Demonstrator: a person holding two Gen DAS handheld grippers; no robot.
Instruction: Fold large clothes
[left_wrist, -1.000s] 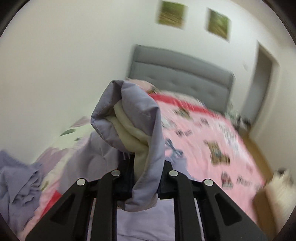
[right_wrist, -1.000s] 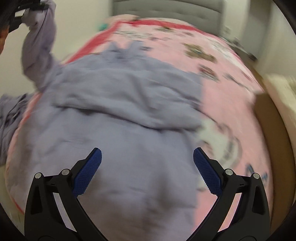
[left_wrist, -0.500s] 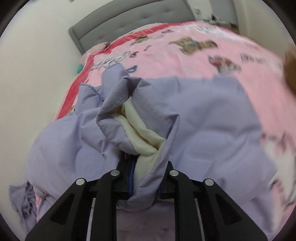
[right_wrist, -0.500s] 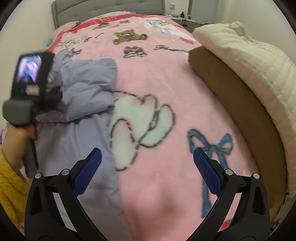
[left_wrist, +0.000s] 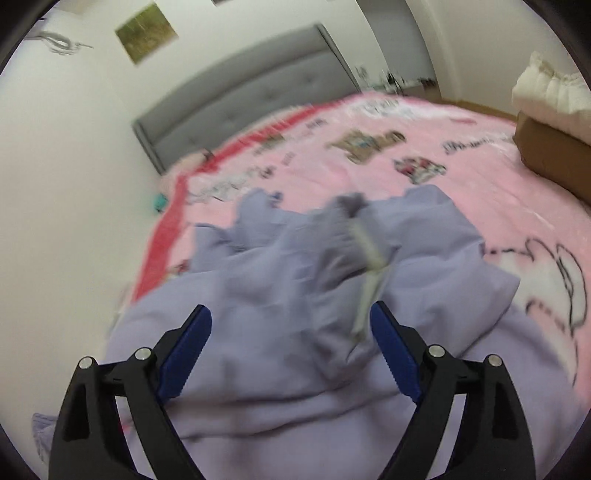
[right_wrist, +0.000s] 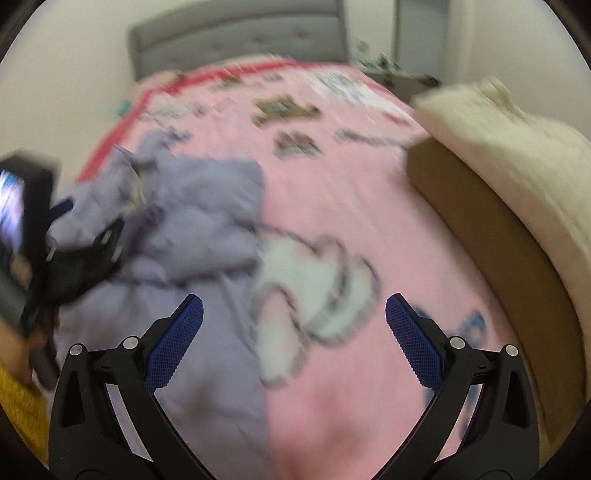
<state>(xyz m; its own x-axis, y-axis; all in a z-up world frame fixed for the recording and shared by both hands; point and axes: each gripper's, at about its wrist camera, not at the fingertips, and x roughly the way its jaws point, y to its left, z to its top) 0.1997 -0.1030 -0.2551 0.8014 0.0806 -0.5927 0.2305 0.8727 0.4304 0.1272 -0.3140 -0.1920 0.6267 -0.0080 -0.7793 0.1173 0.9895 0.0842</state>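
Garment (left_wrist: 280, 332) now free of left gripper (left_wrist: 291, 350) — jaws apart, earlier clamped.

Both wrist views close above bed (left_wrist: 480, 192), facing headboard (right_wrist: 236, 40); share garment (left_wrist: 277, 295).

Bare pink blanket (right_wrist: 332, 206) is lying open right of the lilac garment (right_wrist: 207, 206). A brown box (right_wrist: 480, 221) is blocking the bed's right edge.

Garment (left_wrist: 280, 280) on bedspread (left_wrist: 480, 192), headboard (left_wrist: 240, 99) behind
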